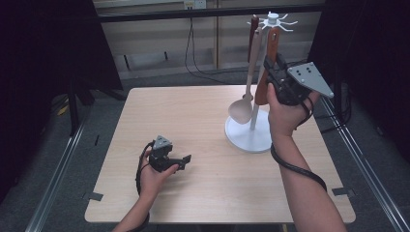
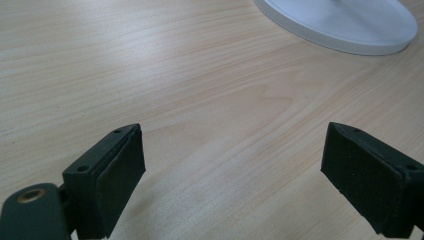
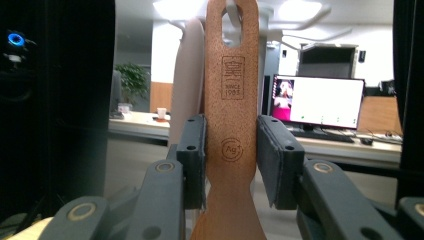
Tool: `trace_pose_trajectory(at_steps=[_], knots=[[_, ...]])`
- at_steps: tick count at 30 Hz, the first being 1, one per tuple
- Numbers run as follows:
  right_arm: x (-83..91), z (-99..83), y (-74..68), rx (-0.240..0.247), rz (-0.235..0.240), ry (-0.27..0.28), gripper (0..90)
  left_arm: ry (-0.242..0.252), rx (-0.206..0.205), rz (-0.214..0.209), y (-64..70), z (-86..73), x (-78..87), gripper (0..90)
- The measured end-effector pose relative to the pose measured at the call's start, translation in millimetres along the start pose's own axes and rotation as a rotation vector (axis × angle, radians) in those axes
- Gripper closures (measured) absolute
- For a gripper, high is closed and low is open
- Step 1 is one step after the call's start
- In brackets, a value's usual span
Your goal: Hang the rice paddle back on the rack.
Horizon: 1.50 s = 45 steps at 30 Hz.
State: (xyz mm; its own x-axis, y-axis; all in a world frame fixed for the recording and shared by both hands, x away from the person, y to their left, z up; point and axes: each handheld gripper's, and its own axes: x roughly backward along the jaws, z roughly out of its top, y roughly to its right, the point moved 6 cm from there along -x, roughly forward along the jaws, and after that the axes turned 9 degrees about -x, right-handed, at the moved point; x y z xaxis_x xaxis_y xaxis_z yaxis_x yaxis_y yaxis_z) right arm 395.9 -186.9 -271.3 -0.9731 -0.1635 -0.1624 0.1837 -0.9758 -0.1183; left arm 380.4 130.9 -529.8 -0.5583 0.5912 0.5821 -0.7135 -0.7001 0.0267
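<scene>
The table (image 1: 193,145) carries a white hanging rack (image 1: 251,130) at about two o'clock from its centre, and the brown wooden utensil (image 1: 269,63) hangs from a hook at the rack's top, beside a pale ladle (image 1: 243,107) at its nine o'clock. The right gripper (image 1: 273,67) is raised to the utensil's handle, its jaws closed narrow on either side of the handle (image 3: 232,125); the left pad seems to touch, though the right may stand just off. The risk, as I judge it, is that a sideways pull drags the hook and tips the rack, or knocks the ladle swinging. The handle is flat, speckled brown, stamped with marks, with a slot at its top. The left gripper (image 1: 181,161) rests low at seven o'clock, jaws wide and empty.
</scene>
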Motion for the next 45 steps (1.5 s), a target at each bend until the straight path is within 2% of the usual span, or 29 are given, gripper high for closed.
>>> trace_pose_trajectory(at_steps=[7,10,17,25,32,34,39,45], knots=[[2.8,-2.7,1.9,0.007,0.013,0.039,65.1,-0.001,0.002,-0.001,0.1,-2.2,0.8,10.3],[4.6,-4.3,2.0,-0.011,0.006,0.048,52.5,-0.007,-0.004,0.003,-0.7,-2.8,1.9,10.3],[10.0,-9.0,2.1,-0.037,0.035,0.039,41.9,0.001,-0.007,-0.003,0.6,0.3,2.6,10.3],[16.8,-14.1,0.6,-0.067,0.097,0.026,29.7,0.000,-0.006,0.008,-1.5,-1.2,2.9,10.2],[29.3,-22.9,1.8,-0.065,0.119,0.016,23.5,-0.002,-0.005,0.004,0.3,-1.8,1.8,10.2],[32.3,-25.9,2.6,-0.069,0.132,0.010,21.9,0.003,-0.011,-0.009,0.8,-1.4,2.2,9.8],[41.0,-37.0,5.1,-0.045,0.143,-0.016,19.3,0.007,-0.018,-0.002,1.9,-0.6,2.0,9.7],[49.9,-49.7,6.9,-0.047,0.159,-0.043,15.1,0.004,-0.022,-0.005,4.1,-0.6,2.0,9.7]])
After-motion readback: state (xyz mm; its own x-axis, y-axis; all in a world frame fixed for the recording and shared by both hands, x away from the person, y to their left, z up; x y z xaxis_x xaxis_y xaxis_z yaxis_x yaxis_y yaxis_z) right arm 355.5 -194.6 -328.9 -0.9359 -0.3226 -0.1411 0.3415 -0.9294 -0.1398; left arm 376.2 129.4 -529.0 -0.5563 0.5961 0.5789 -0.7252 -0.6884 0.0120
